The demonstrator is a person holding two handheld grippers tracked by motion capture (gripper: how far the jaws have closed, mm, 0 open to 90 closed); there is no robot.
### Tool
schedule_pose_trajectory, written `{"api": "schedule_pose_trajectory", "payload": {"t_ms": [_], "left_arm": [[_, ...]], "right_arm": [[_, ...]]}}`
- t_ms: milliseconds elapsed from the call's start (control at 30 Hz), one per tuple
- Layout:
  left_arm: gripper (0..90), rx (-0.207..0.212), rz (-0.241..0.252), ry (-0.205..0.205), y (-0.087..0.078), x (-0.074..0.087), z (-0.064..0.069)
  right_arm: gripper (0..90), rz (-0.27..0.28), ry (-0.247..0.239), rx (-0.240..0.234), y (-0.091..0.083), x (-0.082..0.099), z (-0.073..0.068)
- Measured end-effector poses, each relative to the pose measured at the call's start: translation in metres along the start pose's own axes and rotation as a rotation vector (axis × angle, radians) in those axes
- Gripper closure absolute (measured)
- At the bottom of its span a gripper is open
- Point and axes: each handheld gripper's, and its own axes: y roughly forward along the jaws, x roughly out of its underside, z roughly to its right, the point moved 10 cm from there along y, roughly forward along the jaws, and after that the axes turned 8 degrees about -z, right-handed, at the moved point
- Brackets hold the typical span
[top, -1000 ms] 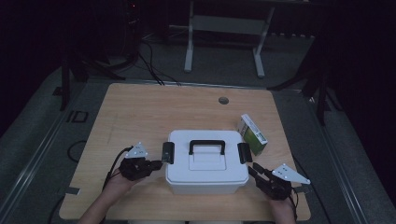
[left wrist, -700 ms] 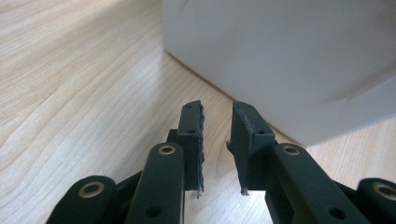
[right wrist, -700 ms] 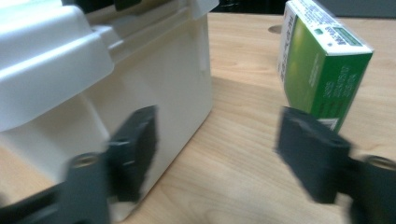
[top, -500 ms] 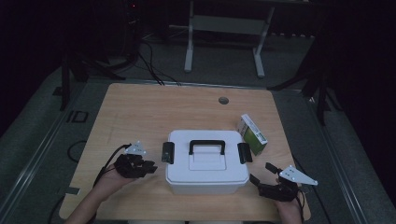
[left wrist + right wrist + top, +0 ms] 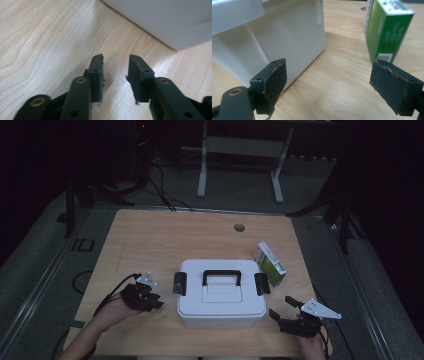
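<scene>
High view looks down from above on the table point(image 5: 150, 235); both gripper views sit low, close, sharing the white box point(image 5: 220, 295).

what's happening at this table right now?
A person holds a gripper in each hand, either side of a closed white box with a black handle. The left gripper and right gripper hold nothing; both have just been opening, the right wide. Neither touches the box. A green carton stands by the box's far right corner.
</scene>
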Motion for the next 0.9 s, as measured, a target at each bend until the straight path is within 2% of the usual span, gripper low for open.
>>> {"api": "schedule_pose_trajectory", "payload": {"t_ms": [200,267,300,333,400,500,800,900], "left_arm": [[61.1,0.003,-0.056,0.023,-0.003,0.004,0.000],[53.1,0.006,-0.066,0.026,-0.003,0.005,0.000],[53.1,0.006,-0.089,0.031,-0.004,0.007,0.001],[45.9,0.002,-0.108,0.033,-0.004,0.008,0.000],[37.8,0.003,-0.140,0.039,-0.003,0.011,0.000],[29.1,0.005,-0.177,0.042,-0.004,0.015,0.000],[28.7,0.017,-0.221,0.067,-0.022,0.017,-0.001],[28.7,0.019,-0.242,0.089,-0.029,0.017,0.000]], "right_arm": [[13.6,-0.024,0.000,-0.016,0.004,0.005,-0.001],[13.6,-0.020,0.007,-0.011,0.004,0.005,0.000],[13.6,-0.016,0.010,-0.012,0.003,0.004,0.000],[13.5,-0.012,0.011,-0.011,0.002,0.003,0.001],[13.6,-0.013,0.011,-0.008,0.002,0.003,0.001],[13.6,-0.012,0.014,-0.010,0.002,0.003,0.002],[13.6,-0.020,0.009,-0.013,0.003,0.005,0.000],[13.6,-0.023,0.014,-0.015,0.004,0.007,0.001]]}}
